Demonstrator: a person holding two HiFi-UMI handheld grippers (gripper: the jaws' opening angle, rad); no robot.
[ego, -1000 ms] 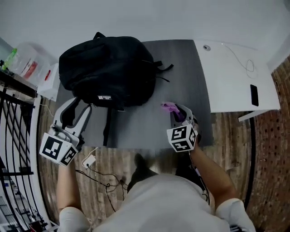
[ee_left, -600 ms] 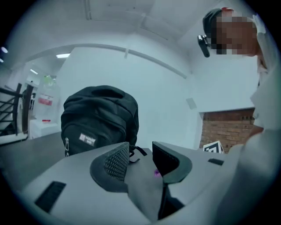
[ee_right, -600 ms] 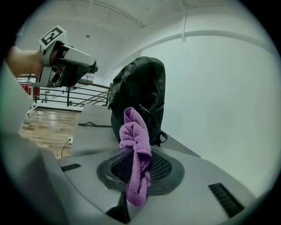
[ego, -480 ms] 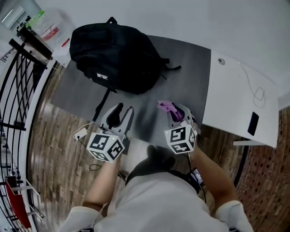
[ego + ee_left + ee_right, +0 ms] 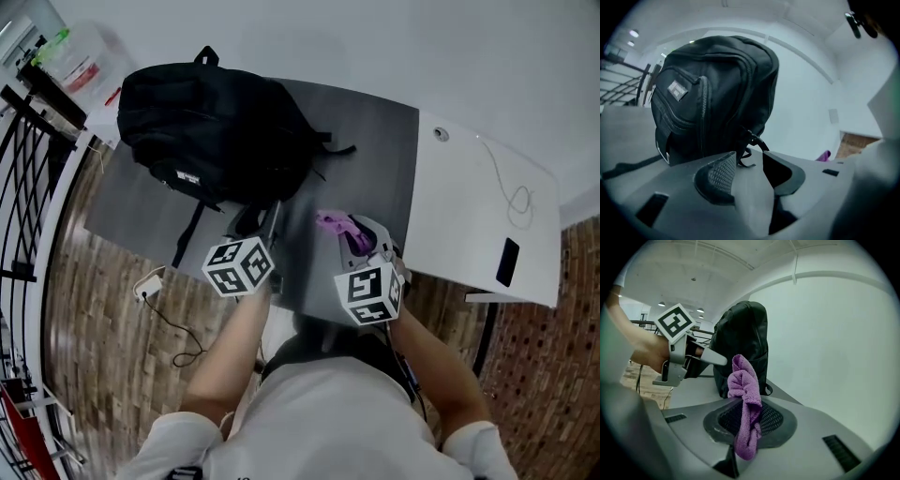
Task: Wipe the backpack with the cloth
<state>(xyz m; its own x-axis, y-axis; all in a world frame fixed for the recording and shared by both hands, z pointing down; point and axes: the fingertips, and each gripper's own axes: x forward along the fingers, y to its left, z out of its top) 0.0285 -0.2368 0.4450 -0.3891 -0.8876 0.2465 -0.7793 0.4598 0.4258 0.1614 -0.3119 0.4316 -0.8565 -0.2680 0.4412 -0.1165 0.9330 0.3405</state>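
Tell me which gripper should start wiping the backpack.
Right. The right gripper is shut on the purple cloth, with the backpack upright just ahead. The left gripper is open and empty near the backpack's base, so it could steady the bag.

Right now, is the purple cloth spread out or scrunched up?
Scrunched up: the purple cloth hangs as a bunched wad pinched in the right gripper, not laid flat.

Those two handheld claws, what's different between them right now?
The right gripper is shut on a purple cloth; the left gripper is open and empty. The left gripper's tips sit nearer the black backpack than the right gripper's. Both point toward the backpack.
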